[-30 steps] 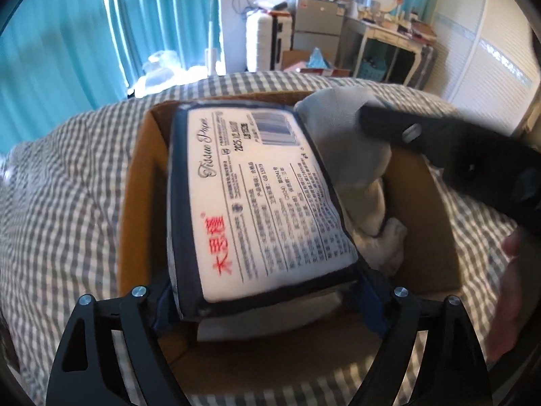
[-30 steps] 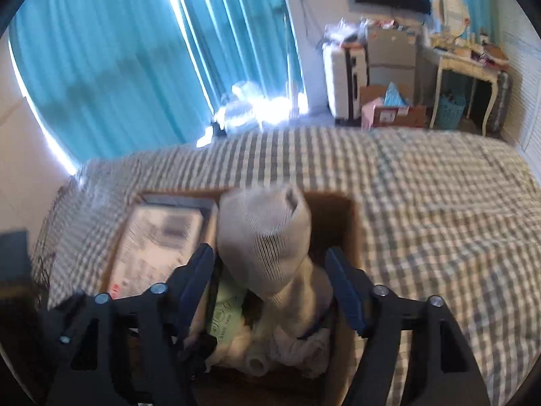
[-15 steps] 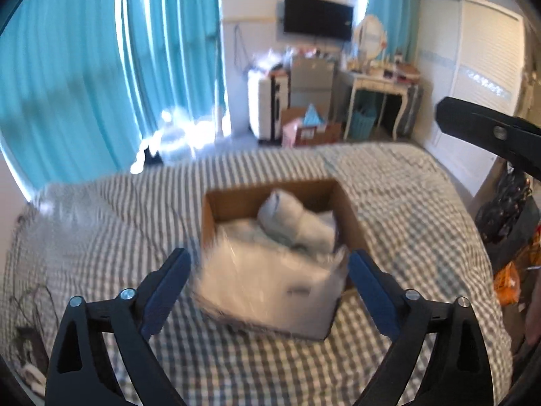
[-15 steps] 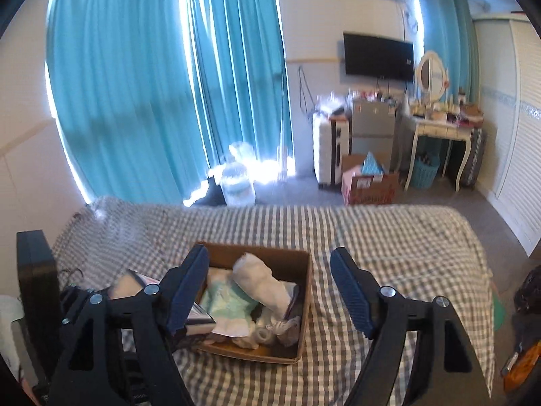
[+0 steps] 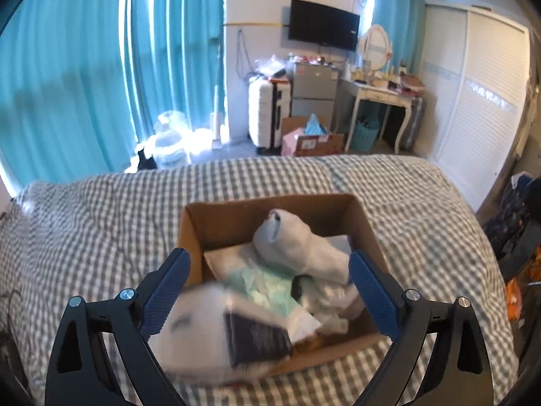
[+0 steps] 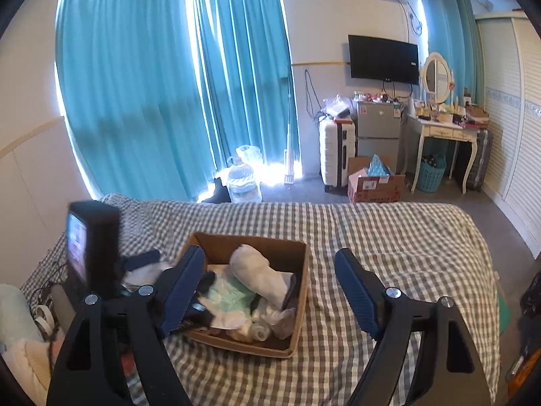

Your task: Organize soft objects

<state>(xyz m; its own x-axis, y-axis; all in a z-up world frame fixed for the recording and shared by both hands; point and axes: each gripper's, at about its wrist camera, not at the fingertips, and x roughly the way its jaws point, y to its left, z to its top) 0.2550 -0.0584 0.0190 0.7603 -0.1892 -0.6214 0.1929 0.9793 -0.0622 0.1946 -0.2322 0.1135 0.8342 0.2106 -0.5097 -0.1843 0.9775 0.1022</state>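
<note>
A: Bedspread point(image 5: 101, 223), grey check, under a cardboard box point(image 5: 216, 223); teal curtains point(image 5: 84, 77) and a wall TV point(image 5: 323, 24) behind. The left gripper point(image 5: 268, 291) gapes wide, holding nothing.

B: And the tissue pack point(image 5: 216, 331)?

A: Blurred, at the box's near left corner, partly over the rim; its long axis can't be told.

B: Right wrist view?

A: Same bed point(image 6: 389, 237). The right gripper point(image 6: 270, 287) is spread wide, gripping nothing. The pale sock point(image 6: 257, 270) lies in the box point(image 6: 250, 240), running from far-left to near-right.
</note>
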